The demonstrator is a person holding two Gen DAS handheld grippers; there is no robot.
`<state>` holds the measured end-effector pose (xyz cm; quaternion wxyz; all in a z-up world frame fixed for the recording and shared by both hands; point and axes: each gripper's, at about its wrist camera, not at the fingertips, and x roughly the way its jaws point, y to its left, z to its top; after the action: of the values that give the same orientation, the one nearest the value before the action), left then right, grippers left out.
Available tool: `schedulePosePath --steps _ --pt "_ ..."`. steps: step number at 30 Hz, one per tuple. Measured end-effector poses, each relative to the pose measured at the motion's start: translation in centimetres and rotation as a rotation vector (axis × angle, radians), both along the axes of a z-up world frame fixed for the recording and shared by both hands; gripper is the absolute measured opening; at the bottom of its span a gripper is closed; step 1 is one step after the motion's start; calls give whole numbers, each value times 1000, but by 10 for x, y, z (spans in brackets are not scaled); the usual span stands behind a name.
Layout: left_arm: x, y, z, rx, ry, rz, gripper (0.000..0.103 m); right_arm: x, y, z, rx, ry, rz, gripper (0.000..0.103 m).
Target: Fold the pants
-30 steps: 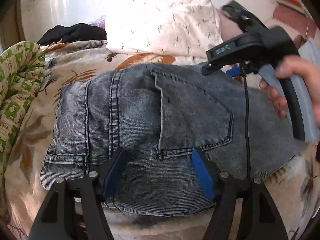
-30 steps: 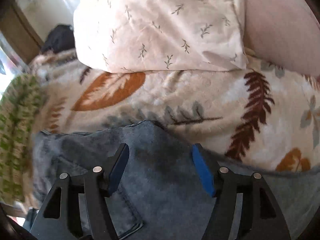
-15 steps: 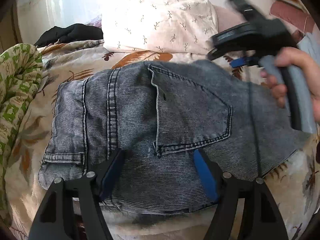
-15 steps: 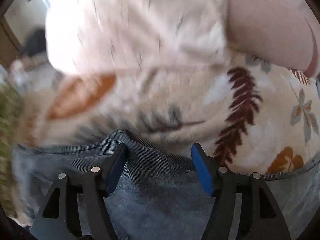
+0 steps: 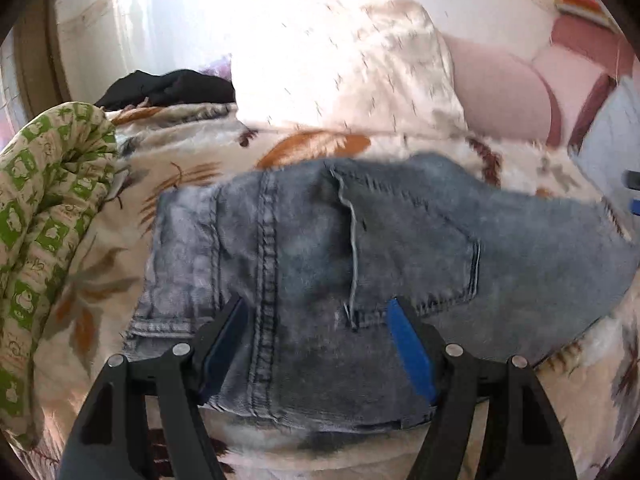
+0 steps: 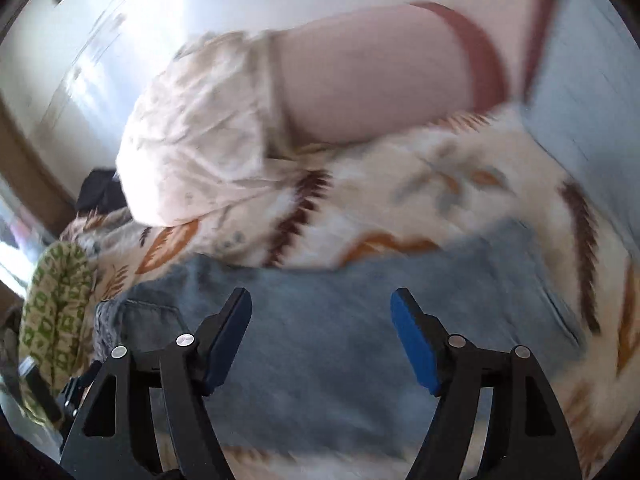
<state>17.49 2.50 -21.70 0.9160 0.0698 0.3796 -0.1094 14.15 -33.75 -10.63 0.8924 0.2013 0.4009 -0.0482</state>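
Observation:
Grey-blue denim pants (image 5: 400,248) lie flat on a leaf-patterned blanket (image 5: 100,288), back pocket up, waistband toward the left. My left gripper (image 5: 316,304) hovers open over the seat area near the pocket, with only flat denim under its blue pads. In the blurred right wrist view, my right gripper (image 6: 320,294) hangs above the pants (image 6: 340,340) farther along the leg. Its jaws are opening and nothing is pinched between them. A sliver of the right gripper (image 5: 633,196) shows at the right edge of the left wrist view.
A white sprig-print pillow (image 5: 352,80) and a pink pillow (image 5: 500,92) lie behind the pants. A rolled green-patterned quilt (image 5: 44,208) bounds the left side. A black garment (image 5: 168,88) sits at the back left. A pale blue surface (image 5: 612,136) is at the right.
The right gripper and the hand holding it swung right, almost out of the left wrist view. Its camera swept along the pants and rolled, and its jaws widened. The left gripper barely moved.

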Motion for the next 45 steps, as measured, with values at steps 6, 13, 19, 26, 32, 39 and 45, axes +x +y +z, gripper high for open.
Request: schedulePosePath --steps 6,13,19,26,32,39,45 --pt "-15 -22 -6 71 -30 -95 57 -73 -74 -30 154 -8 -188 72" --pt "-5 -16 -5 7 -7 -53 42 -114 -128 -56 332 -74 -360 72" --pt "-11 -24 -5 31 -31 -96 37 -103 -126 -57 318 -53 -345 72" --pt "-11 -26 -8 57 -27 -94 38 -92 -137 -80 328 -8 -413 69" --pt "-9 -24 -8 44 -14 -86 39 -75 -98 -35 211 -28 -310 62" --pt "-3 -15 -6 -17 27 -87 38 63 29 -19 312 -19 210 62" --pt "-1 -12 -7 -37 48 -91 39 179 113 -57 287 128 405 62"
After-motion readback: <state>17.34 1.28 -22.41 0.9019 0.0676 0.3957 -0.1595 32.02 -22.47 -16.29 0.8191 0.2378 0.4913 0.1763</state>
